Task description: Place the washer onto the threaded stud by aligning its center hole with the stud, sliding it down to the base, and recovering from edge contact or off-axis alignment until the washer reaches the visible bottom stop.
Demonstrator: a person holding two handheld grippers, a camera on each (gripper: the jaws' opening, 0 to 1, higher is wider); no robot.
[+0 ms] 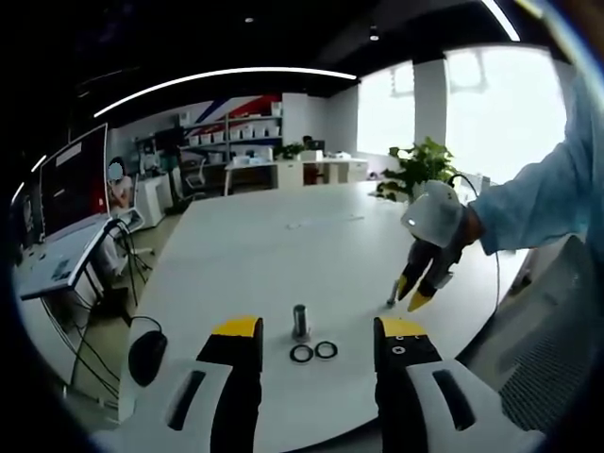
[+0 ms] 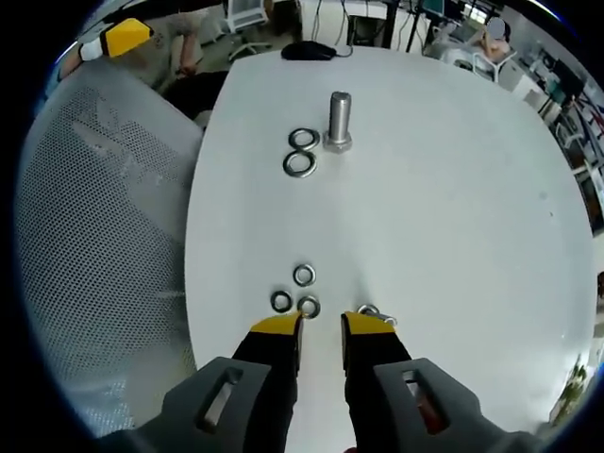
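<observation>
Right claw (image 2: 321,321) sits low over a cluster of small washers (image 2: 304,275) at the near edge of the tabletop (image 2: 453,217), jaws open only a narrow gap, nothing held. Left claw (image 1: 316,332) is open wide, empty, framing the threaded stud (image 1: 301,321) with two washers (image 1: 327,350) lying flat just in front of its base. In the right gripper view the stud (image 2: 339,118) stands upright far off with the same pair of larger washers (image 2: 299,163) beside it, well apart from the near cluster.

Risks, as judgement:
- Washers in the cluster nearly touch, so a pinch could catch two or flick a neighbour away.
- Flat thin rings on a smooth top are hard to get under; jaws may slide over or push one along.
- One washer (image 2: 369,310) is half hidden under the right jaw, could get dragged.
- Cluster is near the table edge, a nudge could send one off.
- At the stud, a tilted washer would likely catch on the thread or rest on the top edge.

Surface: plain white, smooth, slightly glossy, large. A dark computer mouse (image 1: 147,357) lies at one edge. A grey mesh chair (image 2: 104,208) stands just beside the tabletop. Room is an open office: monitor (image 1: 74,179), shelving (image 1: 236,132), potted plant (image 1: 420,168), bright windows (image 1: 491,104).
</observation>
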